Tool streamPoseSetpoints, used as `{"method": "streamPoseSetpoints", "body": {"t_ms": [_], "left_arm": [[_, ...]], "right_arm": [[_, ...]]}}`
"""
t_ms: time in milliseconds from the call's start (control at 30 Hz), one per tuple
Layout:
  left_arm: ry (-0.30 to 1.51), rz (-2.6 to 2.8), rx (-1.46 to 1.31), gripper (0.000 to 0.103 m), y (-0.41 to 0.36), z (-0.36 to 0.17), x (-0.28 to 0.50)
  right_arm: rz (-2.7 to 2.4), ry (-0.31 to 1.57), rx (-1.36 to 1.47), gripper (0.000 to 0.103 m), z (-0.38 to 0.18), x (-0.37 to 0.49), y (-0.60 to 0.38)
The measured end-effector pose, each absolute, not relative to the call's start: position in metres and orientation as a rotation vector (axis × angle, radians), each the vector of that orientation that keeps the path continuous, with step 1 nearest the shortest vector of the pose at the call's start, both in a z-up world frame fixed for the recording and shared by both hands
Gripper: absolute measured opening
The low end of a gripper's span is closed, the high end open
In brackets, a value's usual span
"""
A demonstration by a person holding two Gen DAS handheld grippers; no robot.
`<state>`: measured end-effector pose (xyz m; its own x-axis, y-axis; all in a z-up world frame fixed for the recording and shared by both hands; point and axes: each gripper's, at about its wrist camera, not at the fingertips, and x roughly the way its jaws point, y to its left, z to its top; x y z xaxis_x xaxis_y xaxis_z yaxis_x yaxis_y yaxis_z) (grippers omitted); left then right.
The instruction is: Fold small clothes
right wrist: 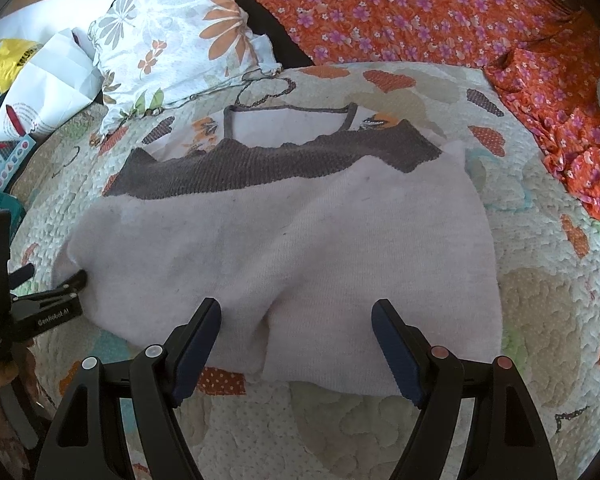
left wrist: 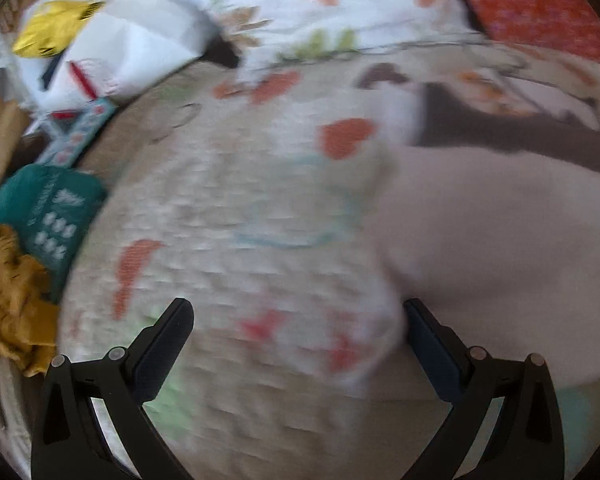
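A small pale pink knitted garment with a grey-brown band and thin straps lies partly folded on a quilted bedspread. My right gripper hovers open over its near edge, nothing between the fingers. My left gripper shows at the left of the right wrist view, its fingers spread beside the garment's left edge. In the blurred left wrist view the left gripper is open above the bedspread, with the pink garment just off its right finger.
A floral pillow and orange flowered fabric lie at the far side. White paper and a yellow bag sit far left. A teal packet and mustard cloth lie by the left edge.
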<state>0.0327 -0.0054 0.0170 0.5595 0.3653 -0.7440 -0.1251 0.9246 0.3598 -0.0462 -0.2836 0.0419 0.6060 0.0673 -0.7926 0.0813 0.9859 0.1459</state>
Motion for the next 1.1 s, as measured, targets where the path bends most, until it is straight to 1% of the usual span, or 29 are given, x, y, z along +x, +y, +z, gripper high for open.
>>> {"method": "streamPoseSetpoints", "body": {"t_ms": [133,233,333,467,667,767,900,1000,1100], "left_arm": [[0.985,0.395,0.174,0.102,0.036,0.016,0.041],[0.998,0.381,0.076,0.102,0.052,0.018,0.038],[0.977,0.33,-0.002,0.102,0.055,0.028,0.03],[0.951,0.287,-0.012,0.102,0.045,0.037,0.024],[1.074,0.276,0.106,0.102,0.032,0.009,0.036],[1.088,0.271,-0.015,0.102,0.05,0.015,0.034],[1.009,0.282,-0.156,0.102,0.079,0.044,0.022],[0.933,0.297,-0.243,0.102,0.105,0.071,0.01],[0.86,0.345,-0.34,0.102,0.14,0.093,-0.003]], "right_arm": [[-0.017,0.914,0.202,0.082,0.047,-0.049,-0.291],[-0.04,0.89,0.236,0.082,0.055,-0.052,-0.304],[-0.069,0.874,0.283,0.084,0.059,-0.053,-0.318],[-0.079,0.892,0.331,0.084,0.051,-0.051,-0.327],[-0.087,0.973,0.226,0.085,0.023,-0.034,-0.31],[-0.125,0.998,0.128,0.088,0.01,-0.026,-0.302],[-0.127,0.914,0.013,0.088,0.018,-0.037,-0.284],[-0.023,0.838,-0.089,0.088,0.04,-0.058,-0.249],[0.152,0.806,-0.136,0.088,0.055,-0.073,-0.206]]}}
